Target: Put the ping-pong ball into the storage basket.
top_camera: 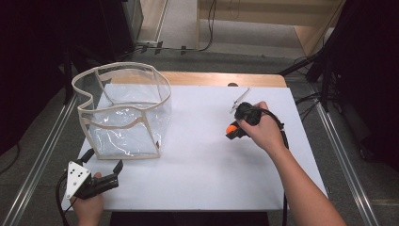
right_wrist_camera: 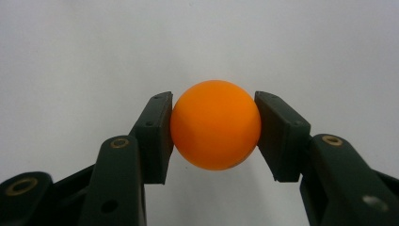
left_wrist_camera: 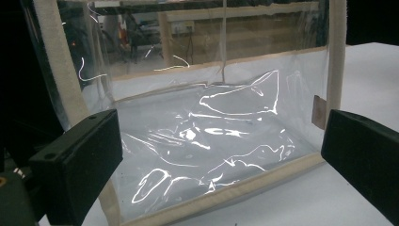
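An orange ball (right_wrist_camera: 215,125) sits squeezed between the two black pads of my right gripper (right_wrist_camera: 215,134), which is shut on it. In the high view that gripper (top_camera: 231,130) hangs over the white table top right of centre, the orange ball (top_camera: 231,127) peeking out at its tip. A clear plastic bag (top_camera: 123,113) with cream trim stands upright and open at the table's left. My left gripper (top_camera: 103,162) rests near the front left corner, just in front of the bag, jaws open. In the left gripper view, the clear bag (left_wrist_camera: 211,136) stands close ahead between the spread jaws.
The white table top (top_camera: 202,160) has a wooden strip (top_camera: 221,78) along its far edge. Metal rails (top_camera: 42,150) run down both sides of the table. A cable trails from the right gripper along the person's forearm (top_camera: 301,188).
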Demonstrator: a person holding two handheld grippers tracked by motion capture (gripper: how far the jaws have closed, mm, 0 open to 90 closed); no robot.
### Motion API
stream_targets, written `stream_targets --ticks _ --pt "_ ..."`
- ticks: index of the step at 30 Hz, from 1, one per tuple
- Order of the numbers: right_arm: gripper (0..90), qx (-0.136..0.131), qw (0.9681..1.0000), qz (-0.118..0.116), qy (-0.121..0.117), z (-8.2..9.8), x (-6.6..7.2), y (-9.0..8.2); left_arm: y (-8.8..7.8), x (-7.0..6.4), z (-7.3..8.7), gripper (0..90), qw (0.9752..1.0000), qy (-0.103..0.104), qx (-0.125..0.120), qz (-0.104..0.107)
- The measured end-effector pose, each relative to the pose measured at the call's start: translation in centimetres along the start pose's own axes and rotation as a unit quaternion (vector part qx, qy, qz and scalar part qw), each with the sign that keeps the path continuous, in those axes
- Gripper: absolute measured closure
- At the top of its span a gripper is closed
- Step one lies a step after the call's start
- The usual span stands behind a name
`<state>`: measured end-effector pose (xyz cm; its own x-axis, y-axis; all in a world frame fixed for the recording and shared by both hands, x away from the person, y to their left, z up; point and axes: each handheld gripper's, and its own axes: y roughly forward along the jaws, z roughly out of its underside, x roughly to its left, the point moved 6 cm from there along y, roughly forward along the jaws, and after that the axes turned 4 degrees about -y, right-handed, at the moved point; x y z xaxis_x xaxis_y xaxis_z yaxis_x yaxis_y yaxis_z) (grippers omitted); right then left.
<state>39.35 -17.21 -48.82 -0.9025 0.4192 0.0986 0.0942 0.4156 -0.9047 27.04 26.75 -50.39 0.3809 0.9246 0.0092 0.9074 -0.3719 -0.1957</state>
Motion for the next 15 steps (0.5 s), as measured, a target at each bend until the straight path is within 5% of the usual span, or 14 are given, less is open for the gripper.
stream_targets --ticks 15 --pt "47.8 -0.006 0.9997 -0.004 -0.022 -1.6 0.6 -0.5 0.0 0.0 0.0 0.0 1.0 0.001 0.0 0.0"
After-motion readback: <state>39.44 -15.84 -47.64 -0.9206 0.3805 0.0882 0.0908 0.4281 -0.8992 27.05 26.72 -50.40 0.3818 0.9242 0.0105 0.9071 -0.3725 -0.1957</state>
